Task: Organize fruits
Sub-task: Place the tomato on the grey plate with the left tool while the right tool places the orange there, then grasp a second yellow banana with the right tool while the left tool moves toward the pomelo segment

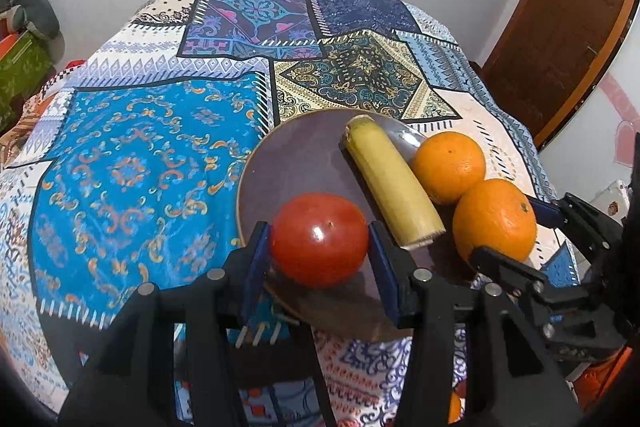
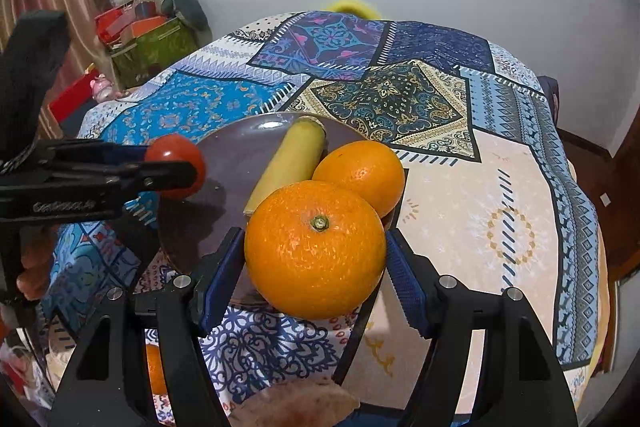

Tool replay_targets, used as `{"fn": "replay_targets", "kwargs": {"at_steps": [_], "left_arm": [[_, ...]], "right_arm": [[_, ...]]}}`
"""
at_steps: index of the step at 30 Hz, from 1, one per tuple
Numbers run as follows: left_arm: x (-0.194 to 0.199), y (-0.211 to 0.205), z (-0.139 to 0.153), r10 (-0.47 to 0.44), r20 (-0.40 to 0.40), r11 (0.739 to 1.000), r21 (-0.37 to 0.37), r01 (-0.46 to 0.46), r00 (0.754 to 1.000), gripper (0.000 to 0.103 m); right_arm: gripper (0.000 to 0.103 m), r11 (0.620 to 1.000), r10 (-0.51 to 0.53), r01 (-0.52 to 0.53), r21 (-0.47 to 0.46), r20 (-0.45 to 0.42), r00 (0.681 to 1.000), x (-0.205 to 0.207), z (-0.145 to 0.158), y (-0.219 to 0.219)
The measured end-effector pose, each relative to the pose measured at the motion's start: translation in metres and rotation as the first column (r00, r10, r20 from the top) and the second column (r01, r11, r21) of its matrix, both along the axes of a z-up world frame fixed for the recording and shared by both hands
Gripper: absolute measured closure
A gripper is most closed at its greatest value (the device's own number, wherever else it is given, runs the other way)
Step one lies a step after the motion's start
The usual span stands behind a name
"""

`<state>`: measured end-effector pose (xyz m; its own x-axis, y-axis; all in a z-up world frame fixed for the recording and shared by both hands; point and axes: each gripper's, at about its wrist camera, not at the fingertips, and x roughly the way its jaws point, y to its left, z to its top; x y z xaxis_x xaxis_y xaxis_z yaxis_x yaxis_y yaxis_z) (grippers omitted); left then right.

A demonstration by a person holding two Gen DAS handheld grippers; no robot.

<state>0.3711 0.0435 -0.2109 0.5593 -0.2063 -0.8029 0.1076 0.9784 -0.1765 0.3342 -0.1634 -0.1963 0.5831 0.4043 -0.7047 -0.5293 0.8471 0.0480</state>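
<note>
Two grippers are each gripping a fruit over the dark round plate [image 1: 288, 163]. The left gripper [image 1: 319, 247] is clamping a red tomato [image 1: 319, 239] at the plate's near edge, while the right gripper [image 2: 315, 259] is squeezing an orange [image 2: 315, 249] between its blue pads. Beside them, a banana [image 1: 390, 183] is lying across the plate, touching a second orange [image 1: 449, 167] resting at its rim on the patchwork cloth [image 1: 140, 155].

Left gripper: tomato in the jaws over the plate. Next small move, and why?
Probably lower a little and open. The left gripper is shut on the tomato, which sits over the near part of the brown plate, clear of the banana. The right gripper holds an orange at the plate's near right edge, apart from the tomato.
</note>
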Motion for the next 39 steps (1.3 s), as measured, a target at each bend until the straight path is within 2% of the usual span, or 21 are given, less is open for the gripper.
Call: {"fn": "replay_targets", "kwargs": {"at_steps": [20, 23, 24, 27, 32, 39], "left_arm": [[0.019, -0.007, -0.016, 0.005, -0.016, 1.000, 0.030, -0.005, 1.000, 0.055], [0.018, -0.006, -0.015, 0.013, -0.021, 1.000, 0.023, -0.013, 1.000, 0.052], [0.016, -0.005, -0.014, 0.015, -0.018, 1.000, 0.017, -0.015, 1.000, 0.050], [0.011, -0.005, -0.007, 0.019, 0.009, 1.000, 0.020, -0.019, 1.000, 0.045], [-0.001, -0.004, 0.010, 0.020, 0.027, 1.000, 0.016, -0.021, 0.999, 0.045], [-0.039, -0.005, 0.035, 0.015, 0.044, 0.999, 0.037, -0.016, 0.999, 0.045]], "right_arm": [[0.035, 1.000, 0.021, -0.020, 0.022, -0.003, 1.000, 0.005, -0.005, 0.002], [0.030, 1.000, 0.015, -0.015, 0.015, -0.002, 1.000, 0.006, -0.006, 0.002], [0.027, 1.000, 0.012, -0.012, 0.014, -0.001, 1.000, 0.006, -0.006, 0.001], [0.026, 1.000, 0.005, -0.005, 0.018, 0.002, 1.000, 0.004, -0.004, -0.002], [0.026, 1.000, -0.005, 0.005, 0.021, -0.005, 1.000, -0.001, 0.000, -0.009], [0.026, 0.999, -0.038, 0.037, 0.014, 0.025, 0.999, -0.023, 0.018, -0.024]]}}
